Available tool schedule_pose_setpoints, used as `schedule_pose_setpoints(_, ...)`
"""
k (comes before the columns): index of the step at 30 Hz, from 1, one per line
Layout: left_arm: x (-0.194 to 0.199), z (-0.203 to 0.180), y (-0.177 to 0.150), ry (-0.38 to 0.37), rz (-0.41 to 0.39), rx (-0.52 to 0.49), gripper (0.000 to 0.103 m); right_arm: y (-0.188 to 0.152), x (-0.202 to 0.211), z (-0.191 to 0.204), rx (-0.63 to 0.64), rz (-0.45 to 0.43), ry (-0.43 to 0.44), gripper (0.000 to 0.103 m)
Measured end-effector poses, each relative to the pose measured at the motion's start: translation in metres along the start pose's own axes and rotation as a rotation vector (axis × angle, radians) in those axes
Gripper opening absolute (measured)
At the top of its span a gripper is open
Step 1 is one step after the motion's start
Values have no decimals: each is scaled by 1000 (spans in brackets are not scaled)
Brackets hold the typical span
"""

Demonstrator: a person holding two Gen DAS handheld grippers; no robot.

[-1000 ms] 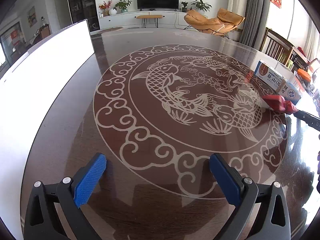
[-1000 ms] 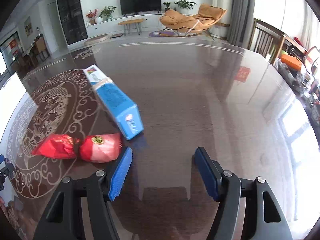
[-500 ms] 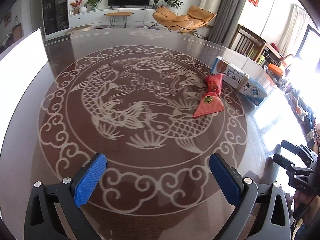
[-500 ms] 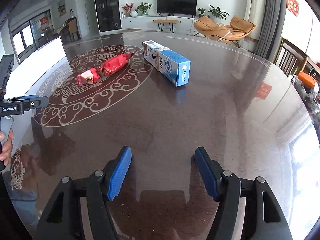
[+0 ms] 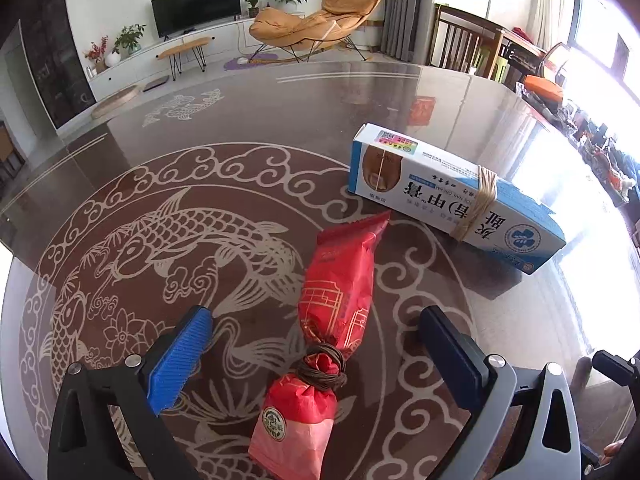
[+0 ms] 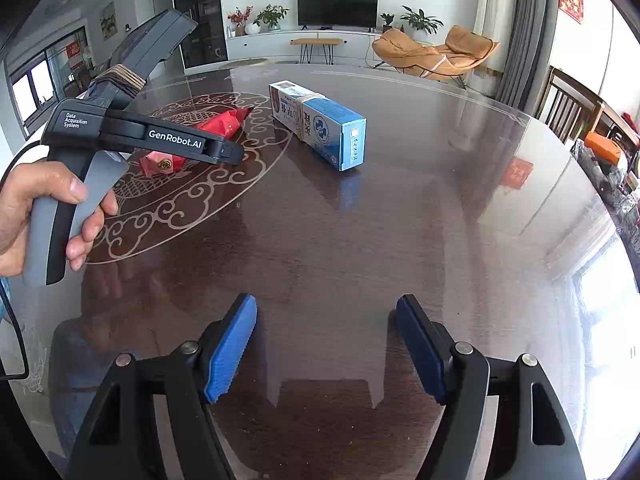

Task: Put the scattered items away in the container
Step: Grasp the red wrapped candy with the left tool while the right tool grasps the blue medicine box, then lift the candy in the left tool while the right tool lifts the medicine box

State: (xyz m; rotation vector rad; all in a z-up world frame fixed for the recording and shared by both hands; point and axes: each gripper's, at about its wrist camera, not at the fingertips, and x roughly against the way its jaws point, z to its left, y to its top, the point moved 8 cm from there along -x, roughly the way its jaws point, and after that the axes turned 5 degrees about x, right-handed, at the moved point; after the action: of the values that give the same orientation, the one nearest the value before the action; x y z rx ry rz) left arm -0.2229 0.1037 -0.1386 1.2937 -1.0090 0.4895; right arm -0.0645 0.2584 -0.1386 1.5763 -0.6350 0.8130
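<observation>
Two red snack packets tied with a brown band (image 5: 340, 280) lie on the fish-patterned table top. My left gripper (image 5: 316, 320) is open and straddles them, its blue pads clear of the wrapping on both sides. In the right wrist view the packets (image 6: 218, 124) show partly behind the left tool, whose handle a hand (image 6: 36, 208) holds. A blue-and-white box bundle with a rubber band (image 5: 452, 200) lies just beyond the packets, also seen as the box bundle (image 6: 320, 124). My right gripper (image 6: 326, 308) hangs over bare table near the front, its jaws opening with nothing between them.
The dark glossy table (image 6: 400, 220) curves away to its edge on the right. Wooden chairs (image 6: 568, 108) and cluttered items (image 6: 604, 148) stand beyond that edge. A black cable (image 6: 16, 320) hangs from the left tool at the lower left.
My left gripper swept right across the fish pattern until the red packets lay between its jaws. My right gripper drew back from the packets and box, then held still while its jaws widened.
</observation>
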Motion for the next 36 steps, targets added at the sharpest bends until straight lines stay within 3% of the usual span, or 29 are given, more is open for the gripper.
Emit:
schedule_pose_setpoints(3,3,3,-3,-30,9,-45,102,0,0,0,0,0,0,73)
schedule_pose_setpoints(5,14,12,-5,-10,-44,-19,62,0,0,0,0,0,0,73)
schedule_pose_setpoints(6,19,18,-6,-3,-54,0,24,0,0,0,0,0,0,73)
schedule_pose_setpoints(8,25,29,-12,-27,-46,33,24,0,0,0,0,0,0,73)
schedule_pose_setpoints(11,41,52,-35,28,-54,33,24,0,0,0,-1,0,2,73)
schedule_pose_setpoints(14,66,90,-70,88,-54,109,24,6,2,1,6,-33,92,75)
schedule_pose_setpoints(15,73,102,-81,95,-56,143,24,15,2,-1,23,-53,124,74)
schedule_pose_setpoints(19,91,130,-111,124,-76,207,24,84,-11,-12,140,-131,97,74)
schedule_pose_setpoints(22,92,131,-118,130,-97,205,24,127,-50,-6,201,-70,145,74)
schedule_pose_setpoints(24,91,131,-119,137,-98,200,24,139,-83,2,226,23,172,74)
schedule_pose_setpoints(26,91,131,-119,126,-100,207,24,141,-103,11,230,83,182,70)
schedule_pose_setpoints(28,93,133,-117,116,-101,211,25,136,-106,18,224,71,157,59)
schedule_pose_setpoints(29,94,131,-114,115,-100,212,25,133,-101,21,210,51,156,26)
schedule_pose_setpoints(36,92,128,-109,148,-100,213,28,52,-32,73,156,29,143,27)
